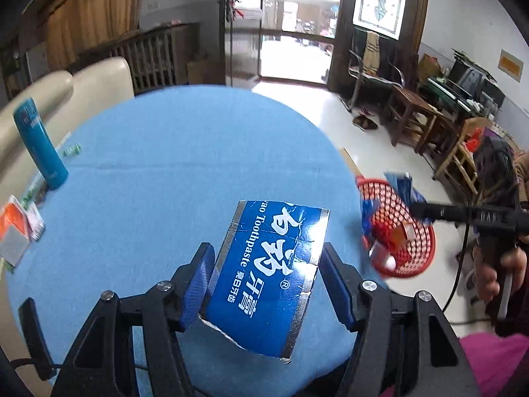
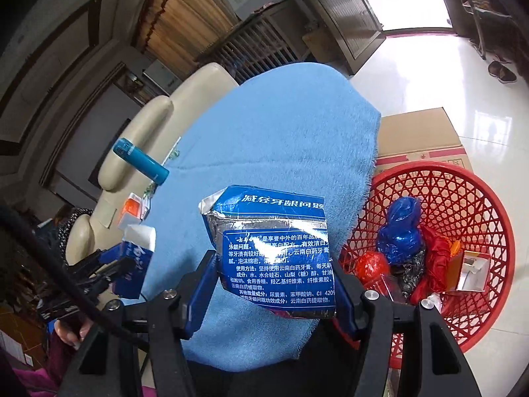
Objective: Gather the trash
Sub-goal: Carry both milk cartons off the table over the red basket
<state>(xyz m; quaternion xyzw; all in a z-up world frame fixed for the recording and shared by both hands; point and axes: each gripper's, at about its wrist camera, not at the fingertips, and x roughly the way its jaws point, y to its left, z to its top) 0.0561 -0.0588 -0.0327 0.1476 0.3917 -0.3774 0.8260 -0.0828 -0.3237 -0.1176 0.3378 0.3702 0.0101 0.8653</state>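
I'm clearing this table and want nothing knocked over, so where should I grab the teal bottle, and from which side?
Take the teal bottle around the middle of its body, below the lid, fingers level. It stands upright, a tall round cylinder, so a side grip seats best. Come from the open blue cloth side; the sofa and small wrappers crowd its far side.

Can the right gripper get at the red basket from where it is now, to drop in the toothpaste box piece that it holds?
Probably yes. The right gripper is shut on its toothpaste box piece, and the red basket stands open just beside it past the table edge. Nothing blocks the way; the trash inside lies low.
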